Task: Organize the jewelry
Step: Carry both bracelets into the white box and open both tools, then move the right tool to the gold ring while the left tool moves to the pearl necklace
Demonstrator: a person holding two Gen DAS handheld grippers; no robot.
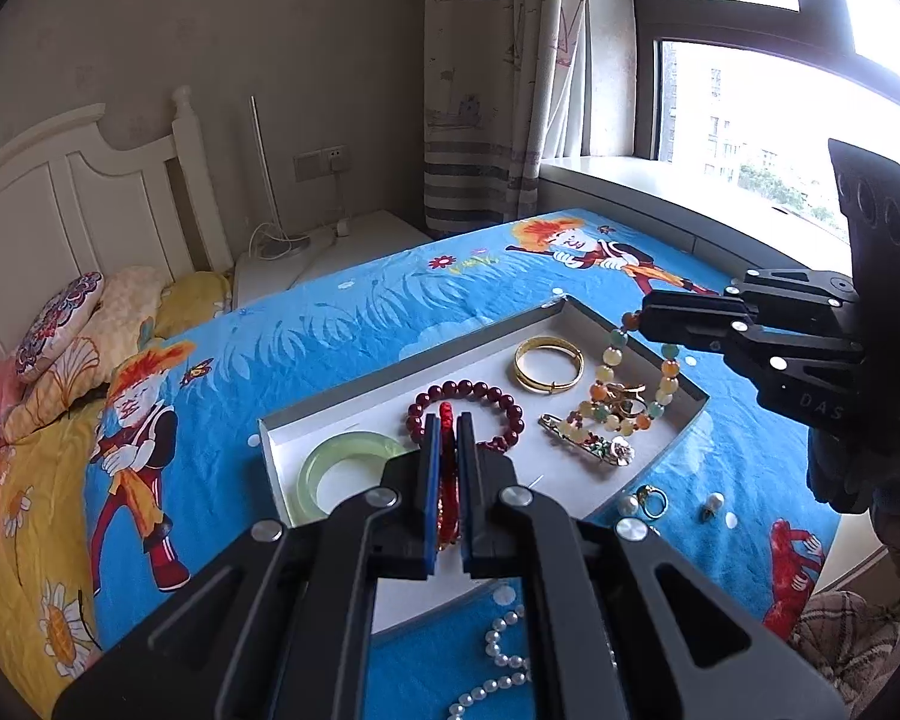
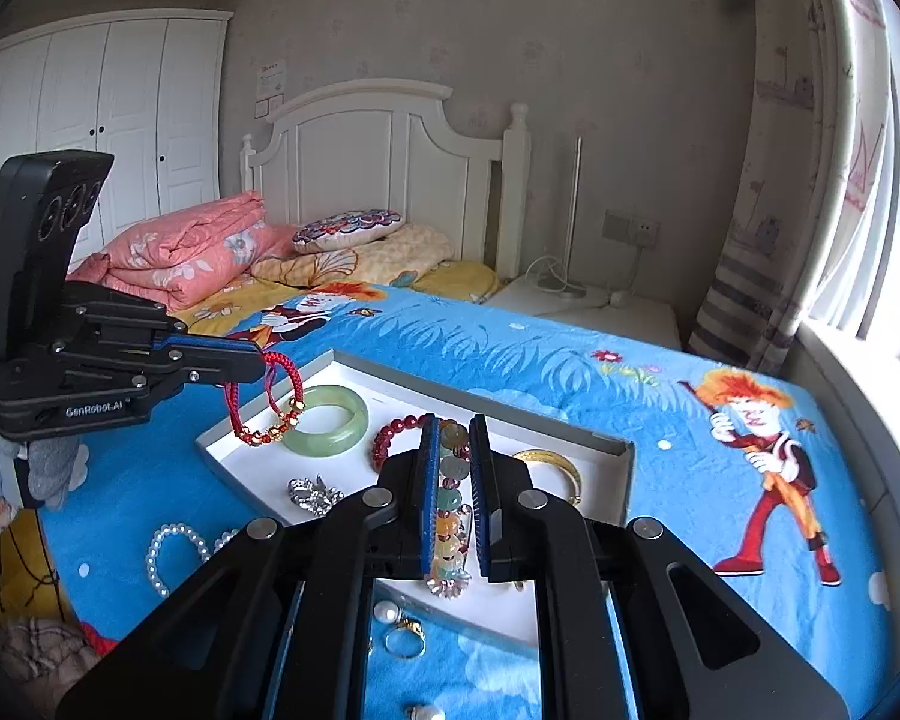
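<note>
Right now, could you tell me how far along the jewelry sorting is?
Roughly midway. Already in the white tray: green bangle, gold bangle, dark red bead bracelet, brooch. In hand: left gripper holds a red cord bracelet; right gripper holds a multicolored bead strand. Left on the blanket: pearl necklace, ring, pearl earrings.

The shallow white cardboard tray on the blue cartoon-print blanket is crowded: a pale green jade bangle, a dark red bead bracelet and a gold bangle lie along its far side, a silver brooch nearer. Bare white floor shows between the jade bangle and the brooch. Beyond the tray the blanket lies open; a white pearl strand and a gold ring clutter its near edge.
</note>
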